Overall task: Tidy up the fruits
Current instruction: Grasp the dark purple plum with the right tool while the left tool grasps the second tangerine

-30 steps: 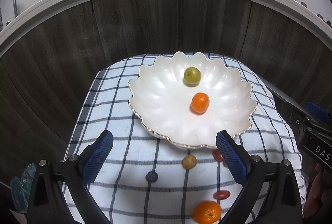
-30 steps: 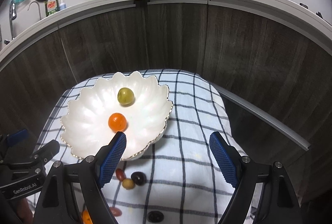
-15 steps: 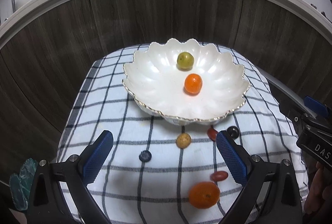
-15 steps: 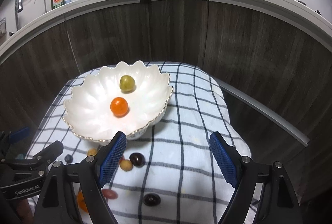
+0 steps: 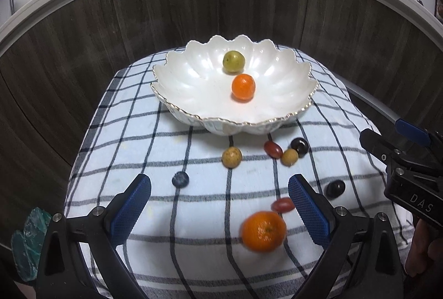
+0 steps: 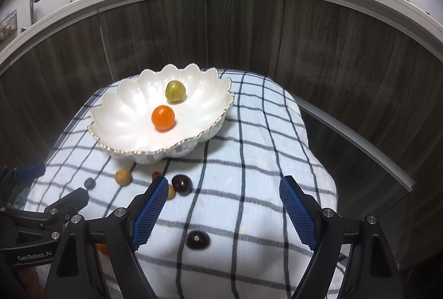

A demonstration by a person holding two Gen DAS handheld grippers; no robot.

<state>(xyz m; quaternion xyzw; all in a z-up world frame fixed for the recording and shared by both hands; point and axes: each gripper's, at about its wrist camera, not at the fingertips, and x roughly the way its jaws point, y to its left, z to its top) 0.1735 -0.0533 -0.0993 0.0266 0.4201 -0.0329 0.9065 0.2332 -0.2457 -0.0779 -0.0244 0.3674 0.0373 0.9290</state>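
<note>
Checked cloth [image 5: 144,149]: draped loosely over the table; a dragged tong could ruck it and set the round fruit rolling.
Bowl [image 5: 191,82]: white, scalloped, at 12 o'clock on the cloth, holding a green fruit [image 5: 234,61] and a small orange [image 5: 243,87]; a nudge to its rim could tip it.
Mandarin [image 5: 263,234]: at 5 o'clock, blurred, between the left tongs' blue pads; likely to roll if clipped.
Left tongs [image 5: 220,209]: spread wide, holding nothing.
Right tongs [image 6: 223,213]: spread wide, empty.
Dark grape [image 6: 197,239]: lies between the right pads.
Small fruits: the cluster at the bowl's foot is partly hidden behind a right pad; kinds are hard to tell.
</note>
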